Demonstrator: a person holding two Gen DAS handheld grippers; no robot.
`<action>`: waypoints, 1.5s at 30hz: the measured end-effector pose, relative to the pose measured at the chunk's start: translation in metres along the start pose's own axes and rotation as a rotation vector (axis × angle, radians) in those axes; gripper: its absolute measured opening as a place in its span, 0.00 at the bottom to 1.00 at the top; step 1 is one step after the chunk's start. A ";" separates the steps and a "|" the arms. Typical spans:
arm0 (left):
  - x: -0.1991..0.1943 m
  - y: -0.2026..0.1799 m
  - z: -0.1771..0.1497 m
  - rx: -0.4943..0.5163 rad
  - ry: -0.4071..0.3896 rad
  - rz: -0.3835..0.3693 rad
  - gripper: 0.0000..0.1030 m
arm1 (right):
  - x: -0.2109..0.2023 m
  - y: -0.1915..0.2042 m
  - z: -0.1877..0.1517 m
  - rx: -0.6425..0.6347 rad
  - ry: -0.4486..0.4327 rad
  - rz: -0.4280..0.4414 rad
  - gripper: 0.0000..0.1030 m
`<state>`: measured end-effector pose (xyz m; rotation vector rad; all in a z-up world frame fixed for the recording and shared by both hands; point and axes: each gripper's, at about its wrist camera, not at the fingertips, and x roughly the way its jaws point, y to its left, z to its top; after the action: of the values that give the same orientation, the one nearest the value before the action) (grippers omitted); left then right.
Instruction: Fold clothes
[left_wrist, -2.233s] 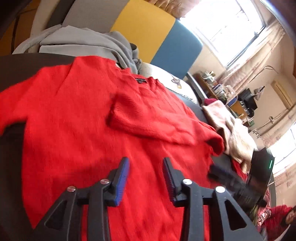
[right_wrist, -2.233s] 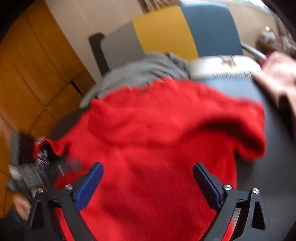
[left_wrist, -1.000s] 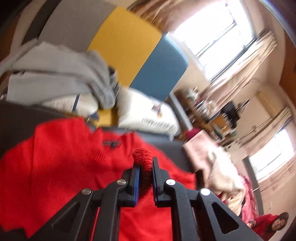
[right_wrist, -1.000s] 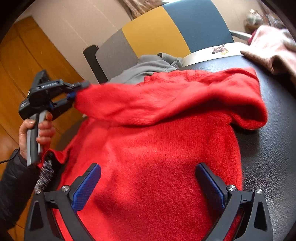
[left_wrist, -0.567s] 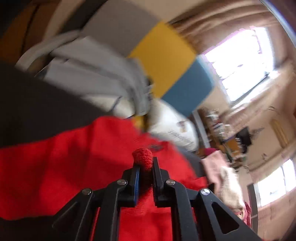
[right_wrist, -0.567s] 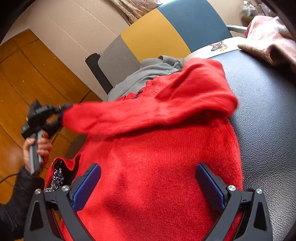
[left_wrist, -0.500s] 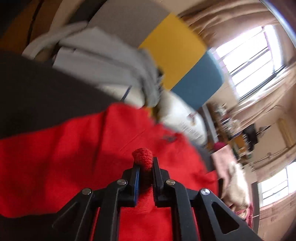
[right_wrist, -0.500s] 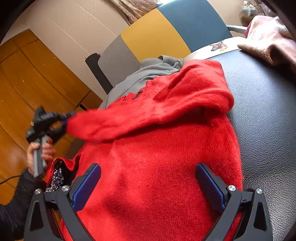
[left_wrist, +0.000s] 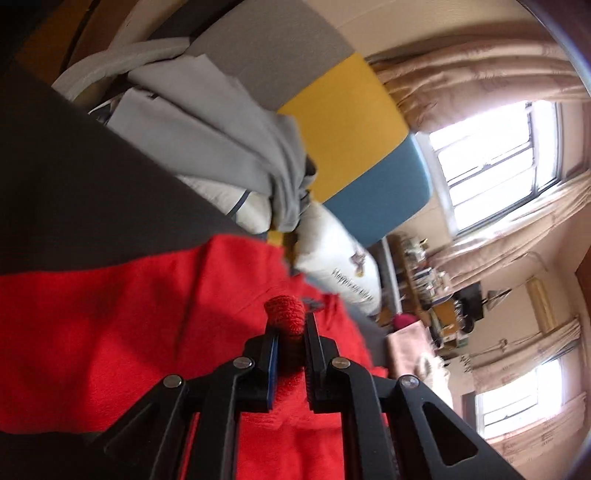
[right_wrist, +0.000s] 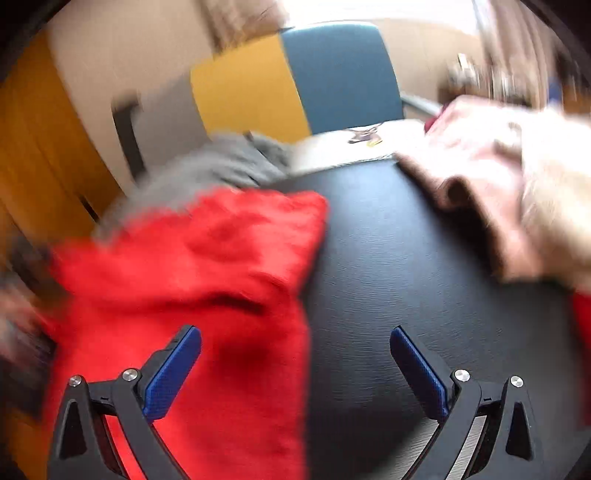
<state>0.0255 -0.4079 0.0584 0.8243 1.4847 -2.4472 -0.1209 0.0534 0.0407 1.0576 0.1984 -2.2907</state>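
A red knitted sweater (left_wrist: 122, 325) lies spread on a black leather surface (left_wrist: 74, 192). My left gripper (left_wrist: 290, 325) is shut on the ribbed cuff of the sweater's sleeve (left_wrist: 285, 308), which bulges up between the pads. In the right wrist view the red sweater (right_wrist: 207, 266) covers the left half, its sleeve folded across the body. My right gripper (right_wrist: 295, 354) stands wide open above the sweater's right edge and the black surface (right_wrist: 406, 266), holding nothing. That view is blurred by motion.
A grey garment (left_wrist: 207, 122) and a white printed pillow (left_wrist: 332, 266) lie behind the sweater, against a grey, yellow and blue chair back (left_wrist: 351, 125). A pink and cream garment (right_wrist: 498, 177) lies at the right of the black surface. Windows and a cluttered shelf fill the far right.
My left gripper has carried the sleeve cuff across the sweater body and lower. The right gripper has swung right, so more bare black surface lies under it.
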 end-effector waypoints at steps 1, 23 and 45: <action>-0.002 -0.004 0.003 -0.001 -0.005 -0.009 0.10 | 0.007 0.010 -0.002 -0.076 0.010 -0.065 1.00; 0.041 0.016 -0.051 0.341 0.096 0.470 0.13 | 0.029 -0.039 0.034 -0.003 0.155 -0.108 1.00; 0.039 0.011 -0.054 0.458 0.081 0.412 0.10 | 0.101 0.022 0.097 -0.164 0.216 0.050 0.35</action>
<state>0.0177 -0.3611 0.0102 1.1828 0.6731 -2.4668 -0.2208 -0.0466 0.0341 1.2077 0.4345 -2.0751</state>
